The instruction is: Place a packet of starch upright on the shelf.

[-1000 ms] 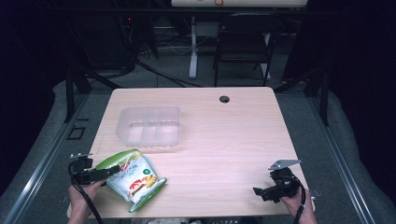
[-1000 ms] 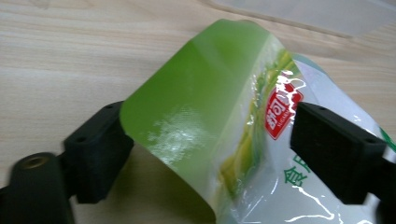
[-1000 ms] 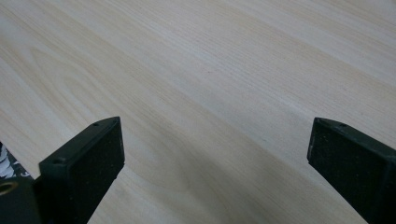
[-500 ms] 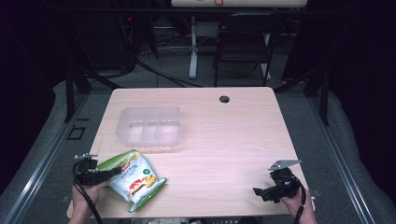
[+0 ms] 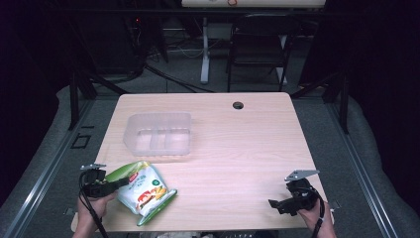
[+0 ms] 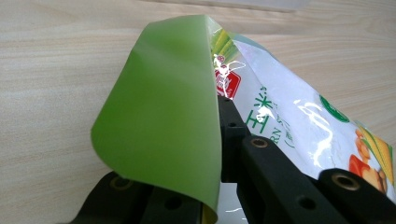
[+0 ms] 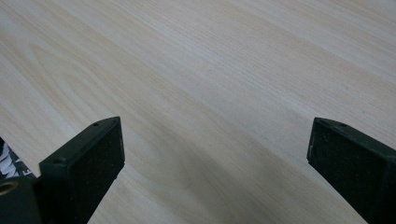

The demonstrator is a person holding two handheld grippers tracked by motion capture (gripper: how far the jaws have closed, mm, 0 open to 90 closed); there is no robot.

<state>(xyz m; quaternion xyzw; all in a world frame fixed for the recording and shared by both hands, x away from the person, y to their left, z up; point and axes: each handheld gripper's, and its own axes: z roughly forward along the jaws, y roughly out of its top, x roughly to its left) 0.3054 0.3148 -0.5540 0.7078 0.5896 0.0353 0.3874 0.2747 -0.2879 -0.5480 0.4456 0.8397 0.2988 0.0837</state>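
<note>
Counter (image 5: 237, 148): wood, carrying everything.
Tub (image 5: 159, 136): clear plastic, nothing in it, just beyond my bag.
Bag (image 5: 143, 191): green snack pouch at near left corner.
Left claw (image 5: 118, 183): I'm clamped on the bag's green edge (image 6: 163, 126).
Right claw (image 5: 275, 204): jaws wide apart, gripping nothing, over bare wood.

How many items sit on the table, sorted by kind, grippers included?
Snack bag, green and white, pinched at its edge by the left gripper: 1
Clear plastic container: 1
Grippers, counting the right gripper, jaws apart over bare wood: 2
Total: 4
</note>
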